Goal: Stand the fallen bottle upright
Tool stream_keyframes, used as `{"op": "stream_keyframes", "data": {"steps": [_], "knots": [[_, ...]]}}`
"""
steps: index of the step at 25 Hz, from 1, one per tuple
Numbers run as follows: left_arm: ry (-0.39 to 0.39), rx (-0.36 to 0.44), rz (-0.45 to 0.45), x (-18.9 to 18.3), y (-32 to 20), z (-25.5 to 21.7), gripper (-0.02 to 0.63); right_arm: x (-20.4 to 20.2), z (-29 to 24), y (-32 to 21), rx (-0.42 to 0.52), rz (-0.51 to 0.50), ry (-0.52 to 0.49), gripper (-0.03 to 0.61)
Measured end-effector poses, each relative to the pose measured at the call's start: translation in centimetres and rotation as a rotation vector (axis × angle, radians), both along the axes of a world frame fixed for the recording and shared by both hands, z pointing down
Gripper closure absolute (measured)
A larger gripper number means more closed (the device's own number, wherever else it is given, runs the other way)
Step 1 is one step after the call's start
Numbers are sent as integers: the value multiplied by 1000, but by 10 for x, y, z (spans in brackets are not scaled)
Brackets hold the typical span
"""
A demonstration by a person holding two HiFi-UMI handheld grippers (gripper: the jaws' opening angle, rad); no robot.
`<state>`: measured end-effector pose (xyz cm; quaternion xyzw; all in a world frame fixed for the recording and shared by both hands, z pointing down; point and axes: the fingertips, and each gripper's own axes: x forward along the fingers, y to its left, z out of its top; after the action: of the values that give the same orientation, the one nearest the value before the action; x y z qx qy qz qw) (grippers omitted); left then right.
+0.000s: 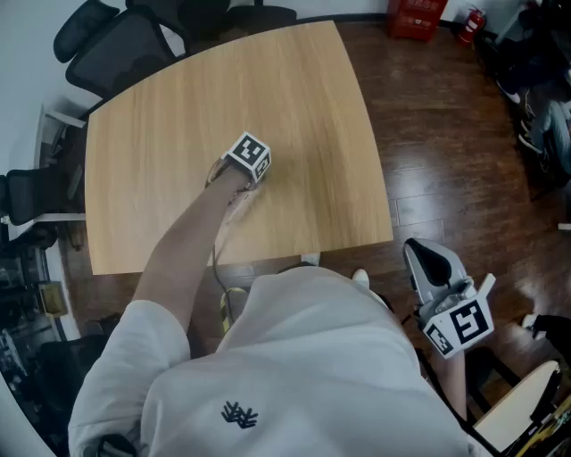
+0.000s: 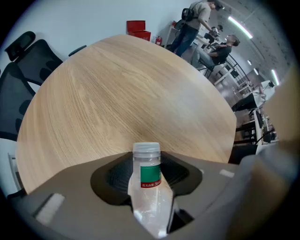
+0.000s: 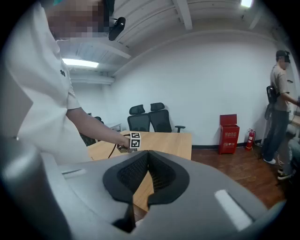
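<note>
A clear plastic bottle (image 2: 150,176) with a white cap and a green label with a red band sits between the jaws of my left gripper (image 2: 147,154), which is shut on it. Its cap points away along the jaws, over the light wooden table (image 2: 108,93). In the head view the left gripper (image 1: 236,174) is over the middle of the table (image 1: 178,116), and the bottle is hidden under the marker cube and the hand. My right gripper (image 1: 433,268) hangs off the table at the person's right side. Its jaws are shut on nothing (image 3: 148,152).
Black office chairs (image 1: 116,45) stand at the table's far left corner. A red crate (image 1: 415,18) sits on the dark wooden floor beyond the table. People (image 2: 197,18) are at desks in the background. A red cabinet (image 3: 228,133) and a standing person (image 3: 279,108) are at the right wall.
</note>
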<state>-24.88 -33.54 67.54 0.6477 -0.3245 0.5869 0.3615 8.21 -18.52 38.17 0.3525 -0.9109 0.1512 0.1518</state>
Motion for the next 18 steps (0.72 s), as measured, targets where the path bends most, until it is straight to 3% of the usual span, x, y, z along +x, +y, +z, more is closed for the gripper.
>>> {"op": "stream_keyframes", "data": {"steps": [3, 6, 13, 15, 18], "knots": [[111, 117, -39, 8, -16, -31, 436, -7, -2, -4, 1, -14, 6, 575], [269, 294, -69, 24, -41, -82, 436, -14, 0, -8, 6, -24, 15, 575], [597, 858, -60, 56, -76, -183, 437, -31, -4, -13, 22, -45, 41, 575], [650, 996, -90, 55, -77, -193, 439, -32, -6, -11, 16, -47, 54, 577], [646, 1136, -150, 50, -73, -192, 439, -30, -8, -8, 0, -48, 80, 575]]}}
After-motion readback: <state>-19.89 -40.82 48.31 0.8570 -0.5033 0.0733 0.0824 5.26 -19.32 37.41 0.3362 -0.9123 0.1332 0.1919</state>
